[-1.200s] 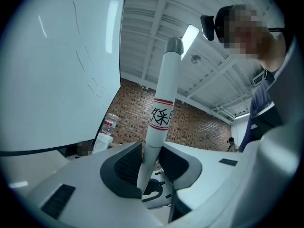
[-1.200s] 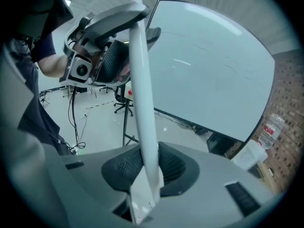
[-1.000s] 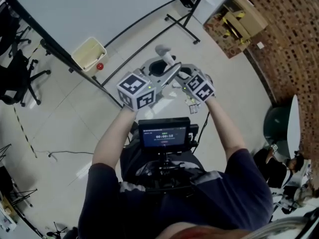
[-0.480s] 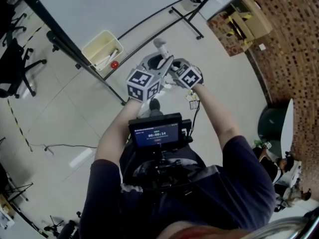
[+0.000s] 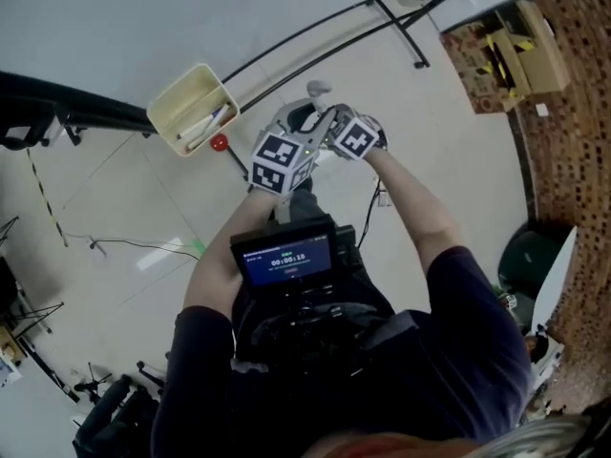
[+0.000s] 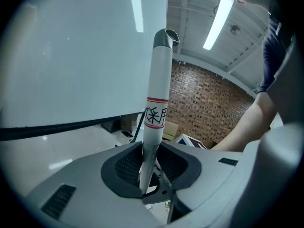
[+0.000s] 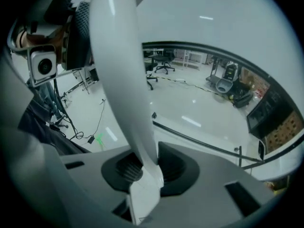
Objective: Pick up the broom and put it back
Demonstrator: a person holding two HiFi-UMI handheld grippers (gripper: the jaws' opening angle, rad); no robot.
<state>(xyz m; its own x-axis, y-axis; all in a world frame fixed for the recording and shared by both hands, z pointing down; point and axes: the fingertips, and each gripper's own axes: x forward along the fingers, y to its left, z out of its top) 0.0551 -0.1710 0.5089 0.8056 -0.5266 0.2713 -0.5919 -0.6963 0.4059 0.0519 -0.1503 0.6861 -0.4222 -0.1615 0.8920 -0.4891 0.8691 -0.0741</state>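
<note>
I have both tongs on the broom handle (image 6: 159,80). The left tongs (image 6: 151,169) have just been narrowing a little, and their dark pads now press the white shaft from either side. The right tongs (image 7: 145,171) are clamped on the same shaft just beside them, with the marker cubes side by side in the head view. From the left tongs the handle rises nearly upright, leaning slightly right, past a red-banded label to a grey cap. From the right tongs it sweeps up and to the left across the frame. Beyond the tips of the tongs a black rail (image 6: 71,126) runs along the foot of a large white panel (image 6: 80,56). The panel fills the left tongs' outlook on their left, so that side is closed. On the outer side of the left tongs, near them, a cream bin (image 5: 194,110) sits beside the rail with a red ball (image 5: 220,143) at its corner. To the right of the left tongs the view opens toward a brick wall (image 6: 209,103), well apart, with the holder's forearm (image 6: 247,122) along that edge. Outside the right tongs, open pale floor (image 5: 449,132) runs to cardboard boxes (image 5: 520,41) by the brick. Back from the left tongs a thin cable (image 5: 124,244) trails over the floor. Office chairs (image 7: 164,61) stand far off under the panel's lower edge.
</note>
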